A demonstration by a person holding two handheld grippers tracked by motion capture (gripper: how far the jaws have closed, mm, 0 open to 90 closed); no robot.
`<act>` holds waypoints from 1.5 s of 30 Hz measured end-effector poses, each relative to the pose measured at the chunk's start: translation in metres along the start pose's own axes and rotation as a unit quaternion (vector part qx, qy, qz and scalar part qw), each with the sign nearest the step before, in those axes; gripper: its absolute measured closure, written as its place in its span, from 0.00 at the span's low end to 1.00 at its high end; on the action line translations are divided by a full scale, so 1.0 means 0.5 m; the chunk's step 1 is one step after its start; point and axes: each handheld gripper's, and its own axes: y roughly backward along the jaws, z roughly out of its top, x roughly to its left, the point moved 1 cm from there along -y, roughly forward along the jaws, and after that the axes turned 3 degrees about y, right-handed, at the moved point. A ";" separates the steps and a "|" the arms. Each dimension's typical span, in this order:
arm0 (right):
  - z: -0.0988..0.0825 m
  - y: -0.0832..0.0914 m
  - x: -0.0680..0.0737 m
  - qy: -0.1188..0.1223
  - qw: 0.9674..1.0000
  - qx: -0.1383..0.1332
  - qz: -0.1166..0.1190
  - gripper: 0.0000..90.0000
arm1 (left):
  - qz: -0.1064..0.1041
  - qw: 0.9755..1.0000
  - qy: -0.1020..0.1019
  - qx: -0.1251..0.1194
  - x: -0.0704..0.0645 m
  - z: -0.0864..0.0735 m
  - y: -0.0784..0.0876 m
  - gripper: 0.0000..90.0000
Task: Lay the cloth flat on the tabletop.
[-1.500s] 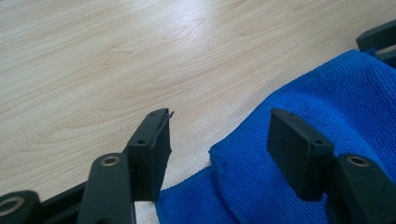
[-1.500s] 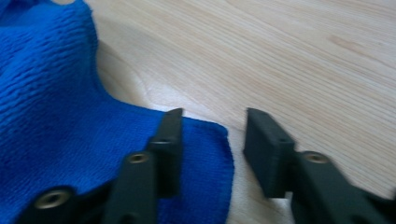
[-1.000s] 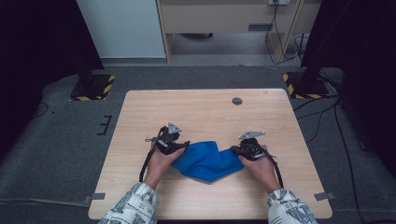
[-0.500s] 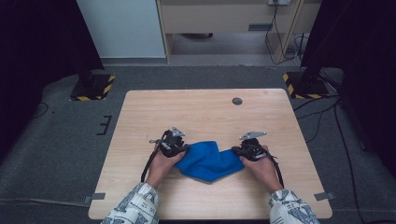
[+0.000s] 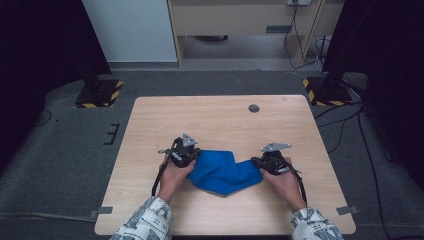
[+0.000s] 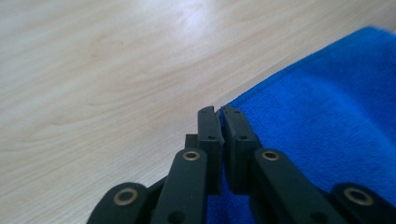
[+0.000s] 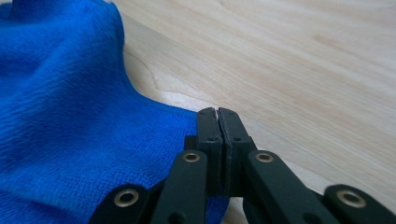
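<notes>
In the high view, I am working at a light wooden counter (image 5: 220,120) with a hand-held gripper in each hand. My left hand-held gripper (image 5: 192,156) is sitting at the left end of a blue cloth (image 5: 222,172), and my right hand-held gripper (image 5: 260,164) is sitting at the right end. The cloth is lying bunched on the near half of the counter, between my two hands, sagging to a point toward me. A small dark round disc (image 5: 254,108) is lying on the far part of the counter, well apart from the cloth. My patterned sleeves (image 5: 150,222) are coming in from the bottom edge.

In the left gripper view, my left hand-held gripper (image 6: 218,114) has just been closing; its jaws are now standing almost together, clamping the edge of the cloth (image 6: 327,116), with blue fabric showing between them lower down. The cloth is spreading to the right, bare counter (image 6: 93,70) to the left.

In the right gripper view, my right hand-held gripper (image 7: 217,114) is pressing its jaws together on a corner of the cloth (image 7: 60,116), which is lying rumpled to the left. Bare counter (image 7: 303,70) is stretching away to the right.
</notes>
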 end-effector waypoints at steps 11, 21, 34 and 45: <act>0.029 0.096 0.013 0.010 0.998 -0.053 -0.018 0.98 | 0.025 0.999 0.003 -0.036 -0.021 0.004 0.076 0.97; 0.057 0.138 -0.018 0.000 0.997 -0.077 -0.024 0.98 | 0.013 0.999 -0.002 -0.048 -0.027 0.018 0.085 0.97; 0.111 0.213 -0.027 0.009 0.993 -0.113 -0.035 0.99 | 0.011 0.997 -0.012 -0.081 -0.052 0.062 0.121 0.97; 0.131 0.222 -0.016 0.021 0.992 -0.116 -0.036 0.99 | 0.014 0.996 -0.003 -0.087 -0.037 0.076 0.133 0.97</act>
